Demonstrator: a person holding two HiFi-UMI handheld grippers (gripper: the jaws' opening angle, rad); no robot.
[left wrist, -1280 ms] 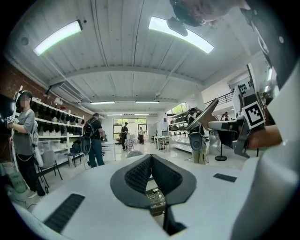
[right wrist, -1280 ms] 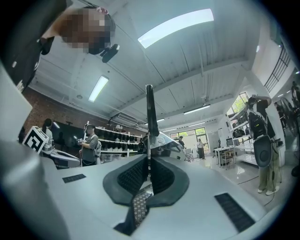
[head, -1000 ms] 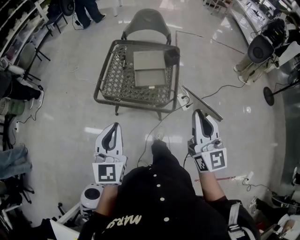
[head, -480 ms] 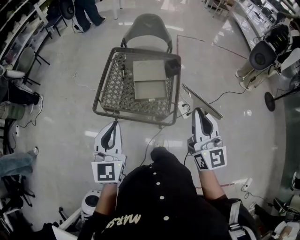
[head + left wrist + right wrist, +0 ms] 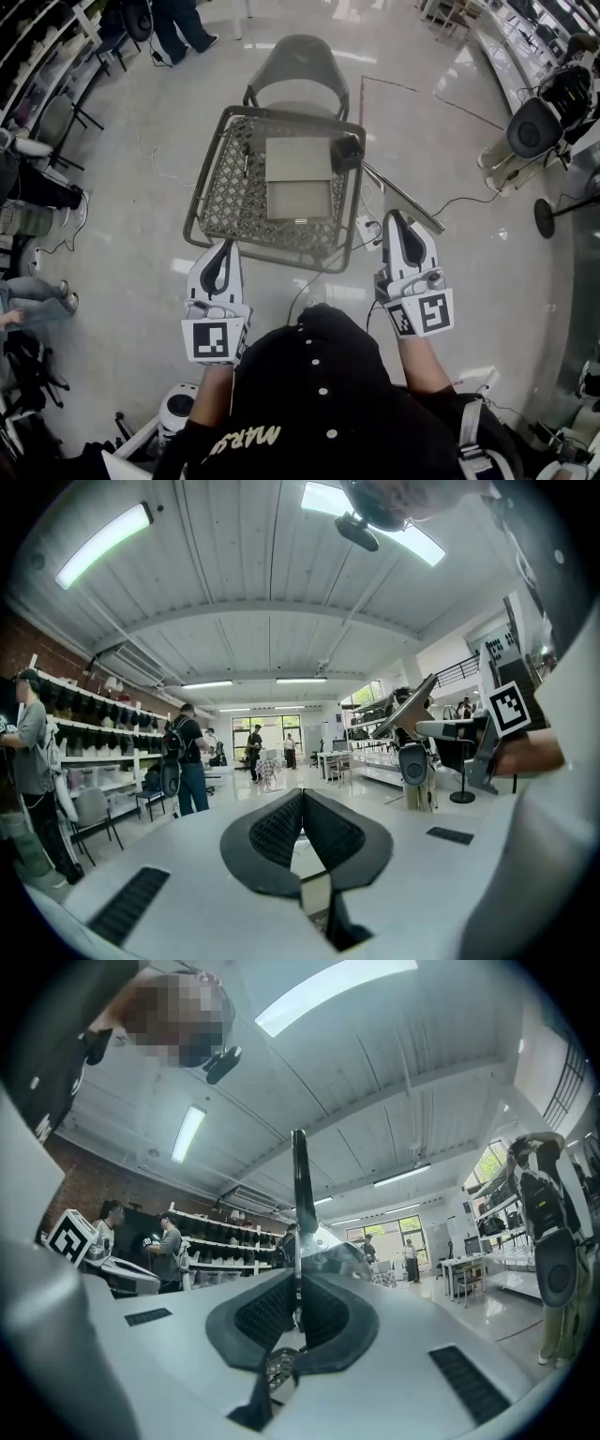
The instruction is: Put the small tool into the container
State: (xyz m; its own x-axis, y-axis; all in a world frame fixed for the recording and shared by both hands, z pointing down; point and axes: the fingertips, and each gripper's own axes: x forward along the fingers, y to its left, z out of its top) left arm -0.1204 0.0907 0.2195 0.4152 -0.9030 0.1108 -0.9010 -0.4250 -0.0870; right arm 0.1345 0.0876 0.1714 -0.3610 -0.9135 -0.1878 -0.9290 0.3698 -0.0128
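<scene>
On a wicker table [image 5: 203,201] lies a grey, flat box-like container [image 5: 298,176], with a small black object [image 5: 345,150] at its right corner and a thin dark pen-like tool [image 5: 246,159] to its left. My right gripper [image 5: 396,221] hovers off the table's near right corner, shut on a long flat metal tool [image 5: 417,208]. In the right gripper view that tool [image 5: 299,1185] rises edge-on from between the pads. My left gripper [image 5: 223,249] hangs just before the table's near left edge, and in its own view the gripper [image 5: 302,799] is shut with nothing in it.
A grey chair [image 5: 300,66] stands behind the table. Cables and a power strip [image 5: 366,227] lie on the floor under the table's right side. Black office chairs [image 5: 534,127] stand at the right; people and shelving are at the left. A white round device [image 5: 181,398] sits by my feet.
The table has come nearer in the head view. Both grippers now sit close to its near edge, still shut, the right one still on the flat tool.
</scene>
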